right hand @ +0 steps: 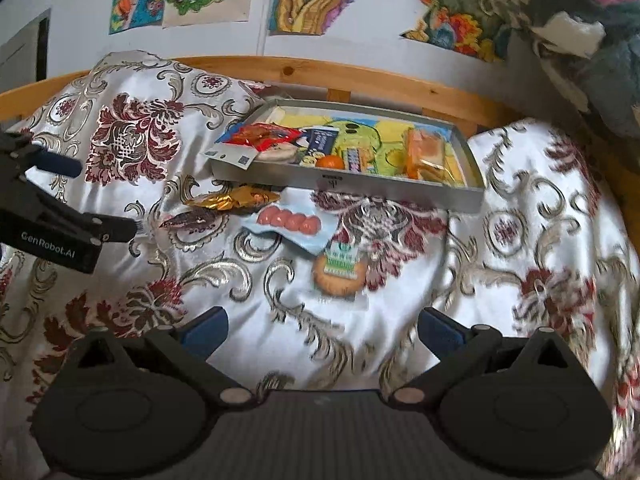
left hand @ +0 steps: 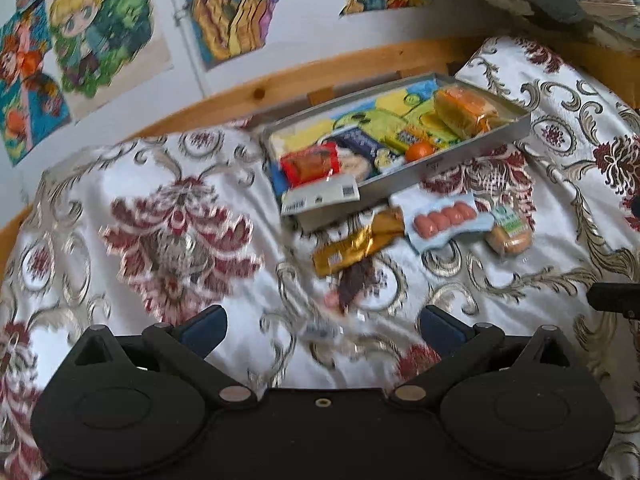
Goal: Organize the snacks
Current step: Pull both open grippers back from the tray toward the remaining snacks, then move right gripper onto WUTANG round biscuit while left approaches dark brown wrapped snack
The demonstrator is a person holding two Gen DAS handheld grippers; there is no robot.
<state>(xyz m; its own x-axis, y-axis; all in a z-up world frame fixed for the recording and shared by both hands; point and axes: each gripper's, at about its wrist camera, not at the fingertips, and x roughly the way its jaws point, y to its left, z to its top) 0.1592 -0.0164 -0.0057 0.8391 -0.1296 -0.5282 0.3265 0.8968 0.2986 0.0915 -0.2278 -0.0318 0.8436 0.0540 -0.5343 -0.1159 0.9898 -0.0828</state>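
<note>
Three snacks lie loose on bedspread [right hand: 400,340], just in front of grey tray [right hand: 400,192]: gold foil packet [right hand: 236,199], sausage pack [right hand: 290,222], round biscuit pack [right hand: 339,270]. All likely light; foil crinkly and slippery, film soft, biscuits fragile. Pinch gently across the middle or by sealed edge. Tray already half-filled; labels too blurred to read. Left gripper [left hand: 322,326] and right gripper [right hand: 322,326]: fingers wide apart, holding nothing.

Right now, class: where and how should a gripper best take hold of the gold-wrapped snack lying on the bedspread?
Probably grip the gold-wrapped snack across its narrow middle, coming from above. It lies flat and elongated on the bedspread, with the sausage pack close by one end, so its long sides look freest.
</note>
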